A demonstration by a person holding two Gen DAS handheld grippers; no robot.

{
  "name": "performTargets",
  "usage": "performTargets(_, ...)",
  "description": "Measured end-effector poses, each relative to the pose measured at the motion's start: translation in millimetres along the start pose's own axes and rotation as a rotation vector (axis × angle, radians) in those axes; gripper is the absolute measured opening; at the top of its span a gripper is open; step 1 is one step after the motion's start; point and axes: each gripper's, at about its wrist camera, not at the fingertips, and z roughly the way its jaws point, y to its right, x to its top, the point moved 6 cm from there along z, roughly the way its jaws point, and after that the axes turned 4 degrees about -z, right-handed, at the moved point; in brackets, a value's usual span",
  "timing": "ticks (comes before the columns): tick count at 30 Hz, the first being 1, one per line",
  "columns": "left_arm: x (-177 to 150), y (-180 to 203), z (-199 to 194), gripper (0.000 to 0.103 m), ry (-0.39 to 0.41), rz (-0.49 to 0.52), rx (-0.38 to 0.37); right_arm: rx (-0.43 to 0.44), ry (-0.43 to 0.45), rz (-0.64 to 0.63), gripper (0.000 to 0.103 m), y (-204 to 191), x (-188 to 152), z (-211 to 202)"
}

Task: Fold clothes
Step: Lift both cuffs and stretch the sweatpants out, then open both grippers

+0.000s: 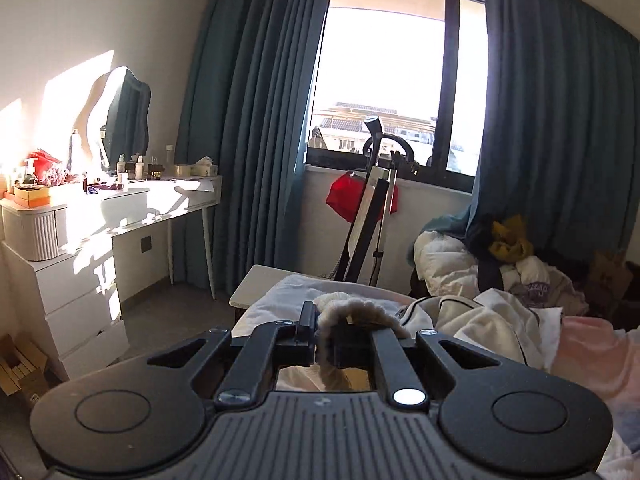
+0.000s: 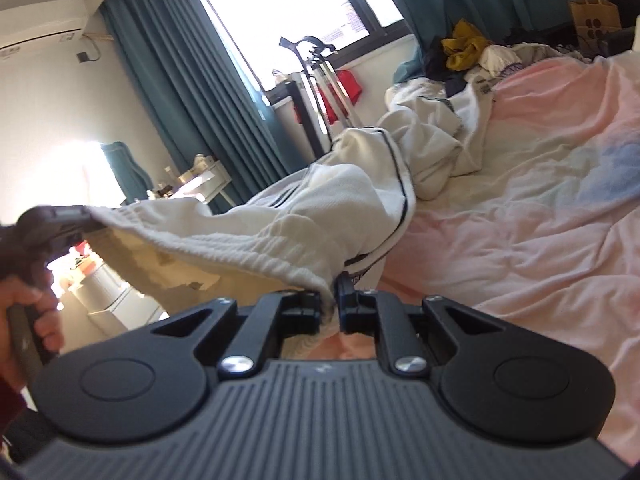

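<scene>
Sunlit bedroom walls frame the scene, with teal curtains hanging on both sides of a bright window. At the far left a white worktop stands against the wall, crowded with bottles and a wavy mirror. Right of it, below the window, a garment steamer stands with a red cloth hung on it.

From the right wrist view, a hand at the left edge grips the handle of the left gripper, whose jaws are pressed together on the ribbed waistband of the cream trousers. The waistband stretches, lifted off the bed, across to the right gripper, whose jaws pinch its other end. Behind the waistband the trousers, edged with dark piping, trail away over the bed toward the window.

Further right the pink bed cover lies wrinkled. At its far side sits a heap of clothes with a mustard garment on top, and a brown paper bag stands in the far right corner.
</scene>
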Motion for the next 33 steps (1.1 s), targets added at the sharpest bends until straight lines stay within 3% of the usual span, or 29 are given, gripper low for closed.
performTargets(5,65,-69,5,0.008,0.005,-0.138,-0.015,0.141,0.037,-0.003,0.012,-87,-5,10)
performTargets(10,92,-154,43,0.008,-0.037,-0.171,0.058,0.278,0.011,-0.065,0.012,-169,-26,49)
performTargets(13,73,-204,79,0.008,-0.104,-0.146,0.127,0.324,-0.043,-0.107,0.012,-203,-52,83)
performTargets(18,7,-255,132,0.009,-0.215,-0.173,0.185,0.333,-0.159,-0.134,0.012,-207,-92,132)
performTargets(20,-15,-267,140,0.009,-0.234,-0.219,0.197,0.343,-0.185,-0.152,0.012,-205,-102,141)
performTargets(24,-28,-286,138,0.011,-0.228,-0.312,0.166,0.363,-0.218,-0.179,0.016,-206,-99,143)
performTargets(27,-25,-287,119,0.03,-0.226,-0.312,0.159,0.372,-0.248,-0.206,0.021,-206,-87,134)
performTargets(29,-22,-284,102,0.049,-0.224,-0.305,0.173,0.382,-0.269,-0.239,0.029,-205,-83,125)
performTargets(30,-21,-282,91,0.053,-0.218,-0.306,0.18,0.387,-0.278,-0.257,0.03,-204,-81,118)
performTargets(33,-14,-275,49,0.08,-0.169,-0.326,0.162,0.409,-0.302,-0.29,0.032,-197,-74,93)
